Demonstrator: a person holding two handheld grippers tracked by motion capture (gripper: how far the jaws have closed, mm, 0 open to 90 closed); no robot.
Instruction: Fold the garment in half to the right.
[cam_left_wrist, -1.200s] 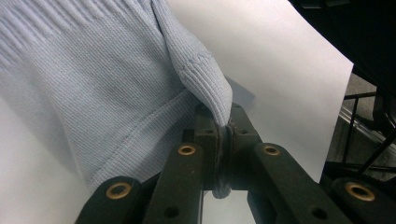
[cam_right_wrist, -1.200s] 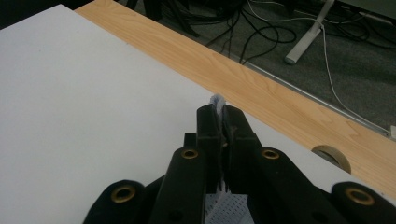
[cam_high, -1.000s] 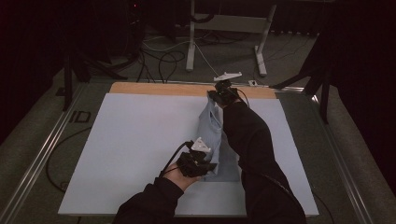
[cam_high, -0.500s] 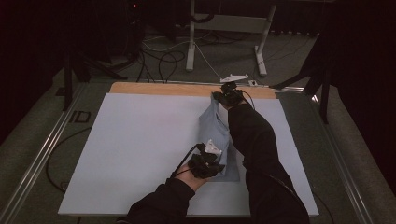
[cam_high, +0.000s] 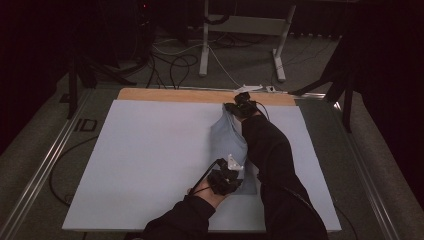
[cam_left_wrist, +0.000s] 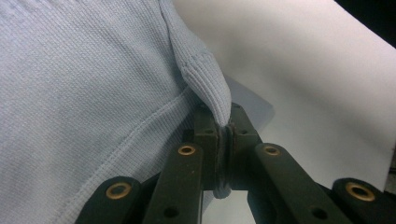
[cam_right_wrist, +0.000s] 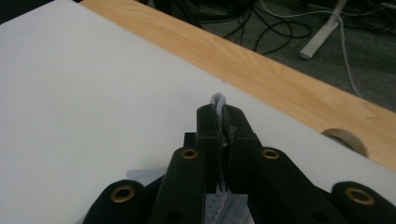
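A pale blue knitted garment (cam_high: 231, 140) lies stretched lengthwise on the white board (cam_high: 150, 155), between my two grippers. My left gripper (cam_high: 231, 170) holds its near end, low over the board near the front. In the left gripper view the jaws are shut on a ribbed hem (cam_left_wrist: 205, 79) of the garment (cam_left_wrist: 79, 93). My right gripper (cam_high: 239, 108) holds the far end near the wooden strip. In the right gripper view a thin fold of blue cloth (cam_right_wrist: 218, 100) pokes out between the shut jaws.
A wooden table edge (cam_high: 200, 95) runs along the back of the board, with a round hole (cam_right_wrist: 348, 140) in it. Behind it stand a white frame leg (cam_high: 205, 45) and several cables (cam_high: 170, 65) on the floor. Metal rails (cam_high: 45, 160) flank the table.
Both grippers have come down toward the board with the garment. The left gripper has moved right and toward the front edge, and the cloth now lies flatter.
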